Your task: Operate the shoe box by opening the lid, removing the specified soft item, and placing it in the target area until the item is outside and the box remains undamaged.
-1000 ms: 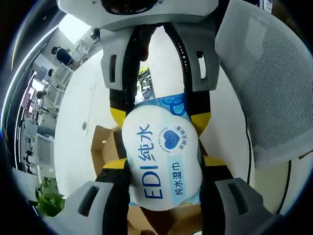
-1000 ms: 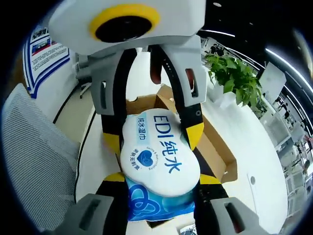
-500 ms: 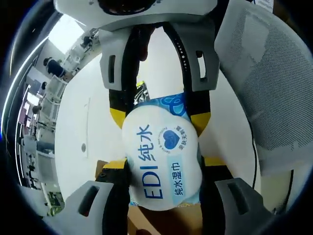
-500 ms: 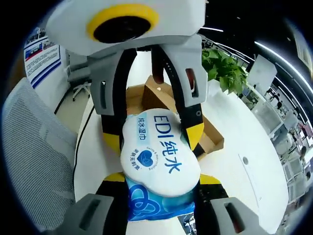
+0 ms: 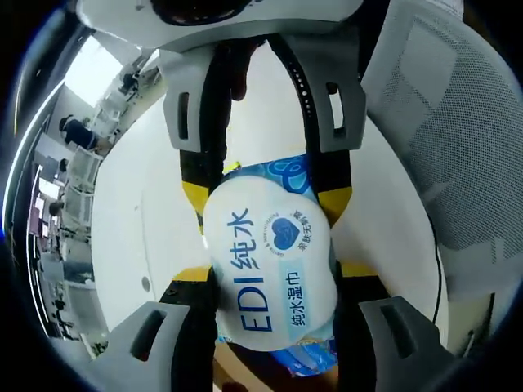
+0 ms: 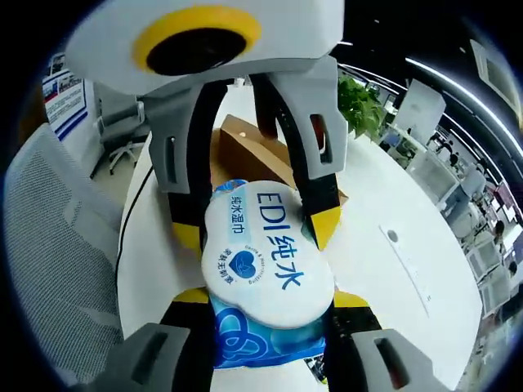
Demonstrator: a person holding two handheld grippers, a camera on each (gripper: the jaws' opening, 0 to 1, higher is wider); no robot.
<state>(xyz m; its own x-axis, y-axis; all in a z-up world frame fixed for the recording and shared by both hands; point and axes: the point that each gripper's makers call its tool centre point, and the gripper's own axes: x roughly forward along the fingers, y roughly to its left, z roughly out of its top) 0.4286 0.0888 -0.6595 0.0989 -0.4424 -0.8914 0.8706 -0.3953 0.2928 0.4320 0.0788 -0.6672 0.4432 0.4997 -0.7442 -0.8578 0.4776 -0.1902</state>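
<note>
Left gripper view: the left gripper (image 5: 274, 282) pinches one end of the wipes pack (image 5: 270, 273); the right gripper (image 5: 261, 192) clamps the far end. The pack's long axis runs between them.

Right gripper view: the pack hangs above the surface (image 6: 392, 269), with the box (image 6: 253, 155) behind it.

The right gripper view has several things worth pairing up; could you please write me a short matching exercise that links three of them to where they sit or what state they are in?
Things:
1. wet wipes pack
2. cardboard shoe box
3. potted plant

Places or states:
A. on the white table, behind the grippers
B. far off, at the upper right
C. clamped between both grippers' jaws, off the table

Pairs: 1-C, 2-A, 3-B

In the left gripper view, the same wet wipes pack sits gripped between the jaws.
</note>
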